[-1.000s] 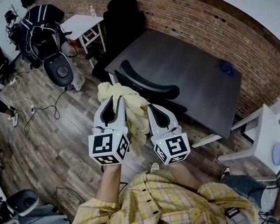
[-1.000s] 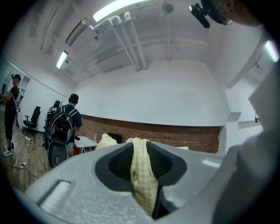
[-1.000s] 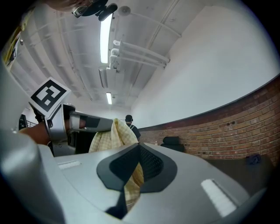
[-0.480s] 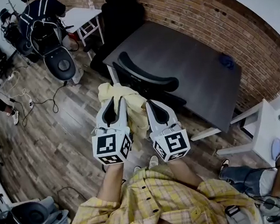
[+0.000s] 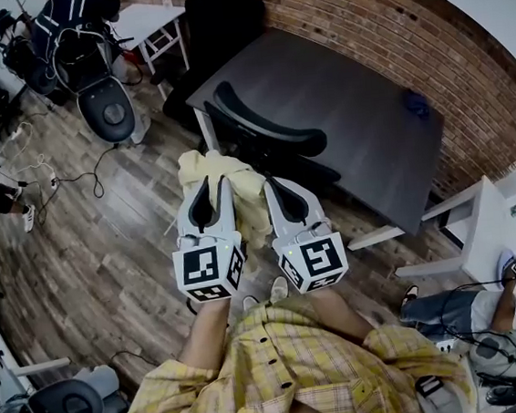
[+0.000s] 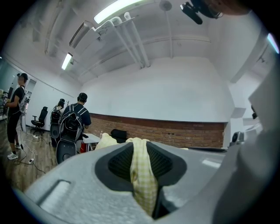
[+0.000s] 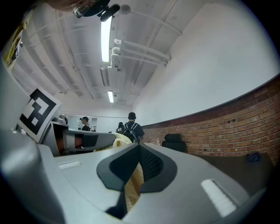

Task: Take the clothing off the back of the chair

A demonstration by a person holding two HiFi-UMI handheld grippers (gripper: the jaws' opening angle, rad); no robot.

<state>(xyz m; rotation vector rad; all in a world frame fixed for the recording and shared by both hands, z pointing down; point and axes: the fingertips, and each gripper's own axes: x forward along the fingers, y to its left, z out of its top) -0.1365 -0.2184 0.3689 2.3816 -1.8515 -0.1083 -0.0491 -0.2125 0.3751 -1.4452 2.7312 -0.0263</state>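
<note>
A pale yellow checked garment (image 5: 225, 172) hangs bunched in front of the black office chair (image 5: 269, 137), whose curved backrest shows bare. My left gripper (image 5: 209, 190) is shut on the garment (image 6: 142, 175), which runs as a fold between its jaws. My right gripper (image 5: 273, 188) stands beside it, shut on another fold of the same cloth (image 7: 131, 186). Both grippers point level toward the chair, side by side. From above, the cloth's lower part is hidden behind the grippers.
The chair is tucked under a dark table (image 5: 359, 117) against a brick wall (image 5: 424, 37). A second black chair (image 5: 220, 22) and a white side table (image 5: 152, 24) stand further back. People and black gear (image 5: 88, 72) and cables (image 5: 64, 189) are at the left; a white table (image 5: 482, 242) is at the right.
The left gripper has sunk slightly with the cloth in it. The right gripper has held still. Both grips are unchanged.
</note>
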